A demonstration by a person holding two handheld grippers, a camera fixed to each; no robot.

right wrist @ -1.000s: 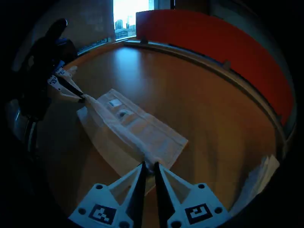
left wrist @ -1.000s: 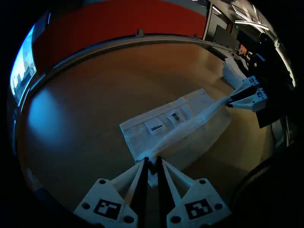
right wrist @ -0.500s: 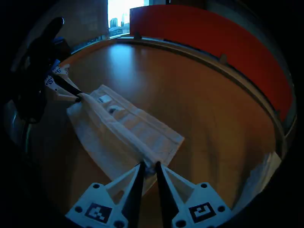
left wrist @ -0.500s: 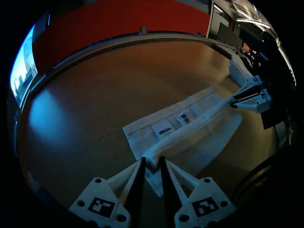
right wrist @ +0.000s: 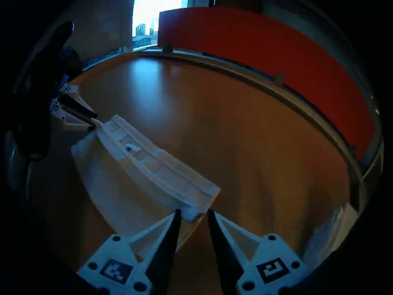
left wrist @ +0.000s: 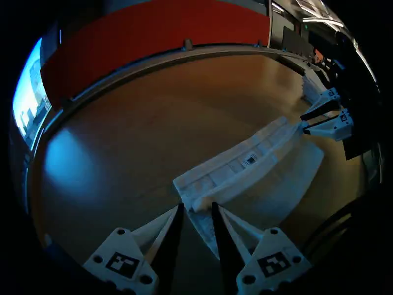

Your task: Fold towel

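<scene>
- Left gripper view, far left of the frame: a bright window (left wrist: 27,98) sits beside a red panel (left wrist: 147,29) that runs along the back edge of the desk (left wrist: 147,123).
- Bottom centre: your left claw (left wrist: 195,216) is released, with its fingers spread apart. The near end of the towel (left wrist: 245,169) lies just ahead of the tips, and neither finger presses on it.
- Centre to right: you have the towel lying on the desk as a long white strip. A folded band runs along its upper edge and a flat layer spreads out below it.
- Right edge: your right claw (left wrist: 305,124) is at the towel's far end, with its fingers parted.
- Right gripper view, left edge: your left claw (right wrist: 91,120) is at the far end of the towel (right wrist: 142,167), fingers apart.
- Left to centre: the towel runs diagonally across the desk (right wrist: 221,123) towards the bottom of the frame.
- Bottom centre: your right claw (right wrist: 194,221) is released. The towel's corner lies in the gap at its tips, ungripped.
- Lower right: a white cloth (right wrist: 329,236) lies on the desk, well apart from the towel.
</scene>
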